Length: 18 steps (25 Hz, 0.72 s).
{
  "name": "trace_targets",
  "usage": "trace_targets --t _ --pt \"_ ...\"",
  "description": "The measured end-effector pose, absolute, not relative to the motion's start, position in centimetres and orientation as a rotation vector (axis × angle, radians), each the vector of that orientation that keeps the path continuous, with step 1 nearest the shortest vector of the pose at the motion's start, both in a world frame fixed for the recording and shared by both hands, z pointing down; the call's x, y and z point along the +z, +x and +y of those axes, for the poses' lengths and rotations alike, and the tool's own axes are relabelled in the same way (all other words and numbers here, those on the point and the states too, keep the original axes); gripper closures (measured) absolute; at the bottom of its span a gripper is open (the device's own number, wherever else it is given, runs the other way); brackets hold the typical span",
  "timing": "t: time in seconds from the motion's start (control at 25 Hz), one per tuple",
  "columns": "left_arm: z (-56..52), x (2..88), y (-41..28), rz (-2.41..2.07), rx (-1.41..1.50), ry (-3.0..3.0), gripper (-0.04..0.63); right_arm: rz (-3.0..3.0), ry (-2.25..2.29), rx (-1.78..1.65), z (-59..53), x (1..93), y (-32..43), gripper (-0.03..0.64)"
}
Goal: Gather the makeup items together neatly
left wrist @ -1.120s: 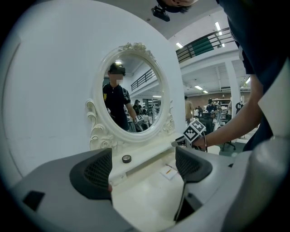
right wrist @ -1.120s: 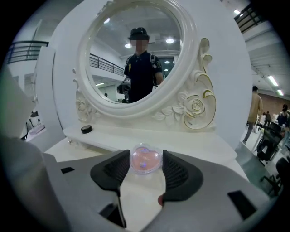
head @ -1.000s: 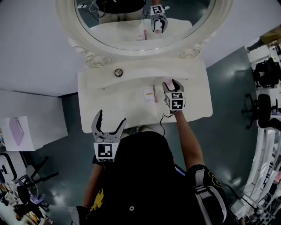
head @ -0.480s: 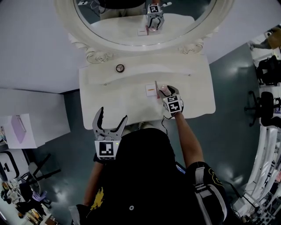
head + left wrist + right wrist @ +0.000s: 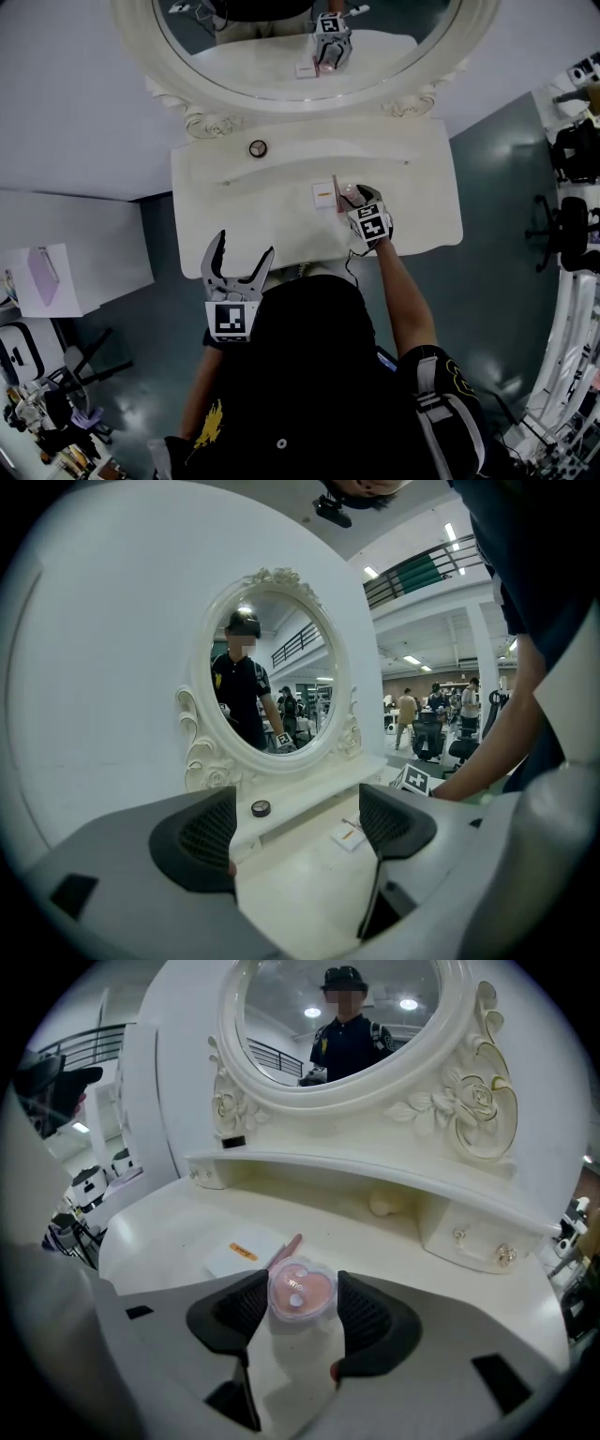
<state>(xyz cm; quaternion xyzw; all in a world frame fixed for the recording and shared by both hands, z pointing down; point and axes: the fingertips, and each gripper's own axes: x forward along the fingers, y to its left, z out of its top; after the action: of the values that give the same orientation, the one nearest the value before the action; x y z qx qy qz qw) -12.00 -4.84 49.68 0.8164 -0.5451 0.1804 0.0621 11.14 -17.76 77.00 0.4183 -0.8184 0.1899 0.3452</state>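
Right hand-held gripper [image 5: 356,195] lowered one pink compact [image 5: 301,1295].

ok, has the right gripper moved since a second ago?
Yes. The right gripper, gripping the pink heart-shaped compact, has come down toward the cream vanity top, close beside the flat white packet.

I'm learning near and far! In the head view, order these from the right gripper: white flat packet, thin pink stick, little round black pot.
1. Thin pink stick, just left of right gripper.
2. White flat packet, left of stick.
3. Little round black pot, far upper left.
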Motion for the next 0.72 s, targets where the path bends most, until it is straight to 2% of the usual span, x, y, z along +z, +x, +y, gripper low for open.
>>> trace_targets --t 0.32,0.6,0.72 --pt "-6.1 51.9 -11.9 -1.598 0.548 2.436 0.178 -2.148 1.105 0.495 -18.0 75.8 11.3 0.327" --pt "-14.9 57.9 -13.1 -1.542 0.62 2.442 0.178 -2.27 1.301 0.577 -14.5 69.0 11.8 0.37" --pt "-19.1 62.2 -14.2 -1.567 0.769 2.414 0.178 -2.332 1.362 0.611 -11.9 65.0 10.3 0.378"
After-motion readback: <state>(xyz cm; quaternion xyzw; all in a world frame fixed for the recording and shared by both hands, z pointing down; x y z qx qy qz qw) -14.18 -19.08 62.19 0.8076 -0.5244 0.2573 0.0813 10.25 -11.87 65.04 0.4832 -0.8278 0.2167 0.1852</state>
